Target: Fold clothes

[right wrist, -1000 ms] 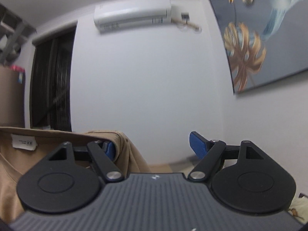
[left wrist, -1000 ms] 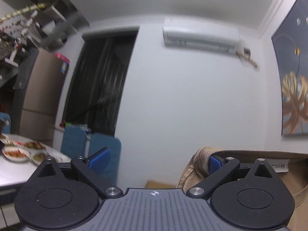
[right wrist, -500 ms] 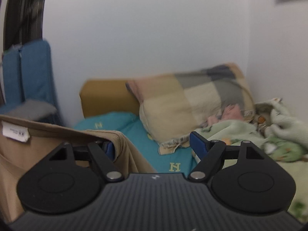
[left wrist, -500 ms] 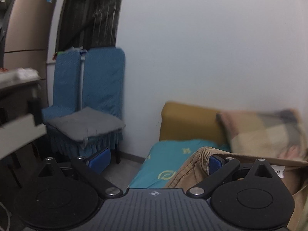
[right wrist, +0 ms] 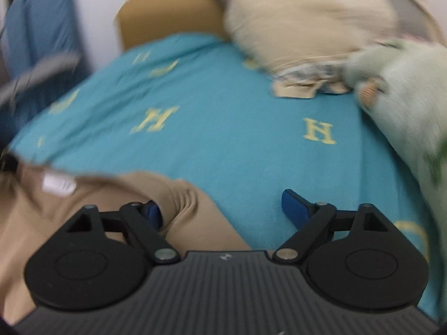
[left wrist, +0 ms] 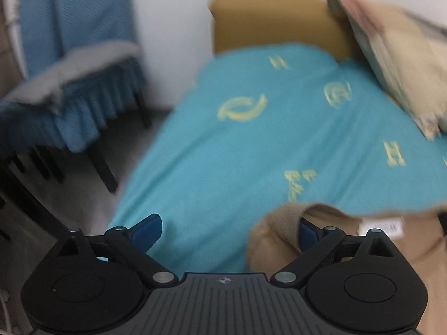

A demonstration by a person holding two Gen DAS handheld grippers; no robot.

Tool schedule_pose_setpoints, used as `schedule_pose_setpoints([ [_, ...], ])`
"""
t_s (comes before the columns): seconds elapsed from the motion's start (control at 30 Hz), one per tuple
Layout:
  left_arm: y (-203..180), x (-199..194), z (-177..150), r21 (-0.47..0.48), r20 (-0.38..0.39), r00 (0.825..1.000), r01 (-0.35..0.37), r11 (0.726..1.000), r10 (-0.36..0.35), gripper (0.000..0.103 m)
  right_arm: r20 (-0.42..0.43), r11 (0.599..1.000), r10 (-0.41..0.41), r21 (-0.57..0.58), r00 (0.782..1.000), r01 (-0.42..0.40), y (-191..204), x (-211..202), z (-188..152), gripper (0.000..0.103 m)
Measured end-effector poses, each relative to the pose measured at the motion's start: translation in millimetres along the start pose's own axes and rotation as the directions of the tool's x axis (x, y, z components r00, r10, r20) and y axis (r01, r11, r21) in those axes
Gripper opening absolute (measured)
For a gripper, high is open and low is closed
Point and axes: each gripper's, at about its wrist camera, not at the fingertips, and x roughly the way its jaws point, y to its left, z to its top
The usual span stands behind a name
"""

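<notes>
A tan shirt [left wrist: 275,240] with a white neck label [left wrist: 382,226] hangs at the lower right of the left wrist view. Its collar edge is draped over the right fingertip [left wrist: 306,234] of my left gripper [left wrist: 227,231], whose jaws stand wide apart. In the right wrist view the same tan shirt [right wrist: 190,203] fills the lower left, label [right wrist: 57,185] showing. It is hooked over the left fingertip [right wrist: 152,212] of my right gripper [right wrist: 223,209], also spread wide. Both grippers hover low over a teal bedspread [left wrist: 251,153]. The views are motion-blurred.
The teal bedspread [right wrist: 223,139] with yellow letters covers a bed with a mustard headboard [left wrist: 265,19]. A patchwork pillow [right wrist: 293,28] lies at its head, and a pale green fleece [right wrist: 405,97] at the right. A blue-covered chair [left wrist: 69,55] stands on the floor at the left.
Both grippers have swung down from facing the wall and air conditioner to facing the bed, carrying the tan shirt along. The jaw spacing looks unchanged.
</notes>
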Motion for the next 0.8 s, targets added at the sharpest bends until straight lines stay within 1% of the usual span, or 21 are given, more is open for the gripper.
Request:
schedule_pose_setpoints([
  [0.03, -0.1, -9.8, 1.8, 0.004, -0.007, 1.0, 0.005, 1.0, -0.005, 0.099, -0.039, 0.999, 0.033, -0.01, 0.999, -0.033, 1.5, -5.1, 7.5, 0.085],
  [0.07, -1.0, -25.2, 0.7, 0.008, 0.004, 1.0, 0.02, 1.0, -0.02, 0.099, -0.071, 0.998, 0.068, -0.009, 0.995, -0.069, 2.7, -10.9, 14.6, 0.085],
  [0.1, -1.9, -40.5, -0.4, 0.012, 0.014, 0.999, 0.034, 0.999, -0.034, 0.099, -0.078, 0.996, 0.086, -0.006, 0.993, -0.087, 4.5, -21.1, 19.0, 0.085],
  [0.17, -3.6, -71.3, -2.5, 0.021, 0.034, 0.997, 0.062, 0.998, -0.063, 0.099, -0.041, 0.996, 0.088, 0.0, 0.995, -0.088, 9.5, -50.1, 22.5, 0.085],
  [0.2, -4.5, -86.7, -3.6, 0.026, 0.043, 0.996, 0.076, 0.997, -0.077, 0.101, -0.017, 0.996, 0.085, 0.007, 0.996, -0.085, 11.1, -65.2, 22.7, 0.085],
  [0.23, -5.4, -102.0, -4.7, 0.031, 0.053, 0.994, 0.09, 0.995, -0.092, 0.102, 0.014, 0.996, 0.082, 0.02, 0.997, -0.082, 11.8, -82.6, 19.4, 0.085],
  [0.3, -8.4, -141.6, -22.1, 0.017, 0.105, 0.988, 0.114, 0.993, -0.115, 0.102, 0.077, 0.994, 0.086, 0.055, 0.993, -0.091, 14.6, -120.7, 7.3, 0.085],
  [0.4, -10.3, -208.9, -67.3, -0.035, 0.193, 0.971, 0.15, 0.988, -0.141, 0.102, 0.149, 0.987, 0.11, 0.099, 0.983, -0.126, 24.0, -187.1, -22.4, 0.085],
  [0.47, -7.0, -253.3, -101.5, -0.066, 0.248, 0.956, 0.175, 0.982, -0.154, 0.102, 0.181, 0.983, 0.114, 0.119, 0.977, -0.137, 28.5, -233.6, -47.5, 0.085],
  [0.63, -6.9, -361.6, -195.8, -0.113, 0.346, 0.924, 0.211, 0.971, -0.16, 0.102, 0.233, 0.987, 0.096, 0.102, 0.968, -0.123, 40.7, -340.9, -114.2, 0.085],
  [0.7, -5.7, -394.8, -231.6, -0.155, 0.363, 0.919, 0.222, 0.963, -0.154, 0.102, 0.264, 0.989, 0.09, 0.092, 0.96, -0.118, 45.9, -378.4, -139.2, 0.085],
  [0.8, 1.7, -426.1, -273.0, -0.219, 0.359, 0.92, 0.247, 0.944, -0.157, 0.101, 0.303, 0.983, 0.105, 0.115, 0.947, -0.146, 53.1, -423.6, -173.7, 0.085],
])
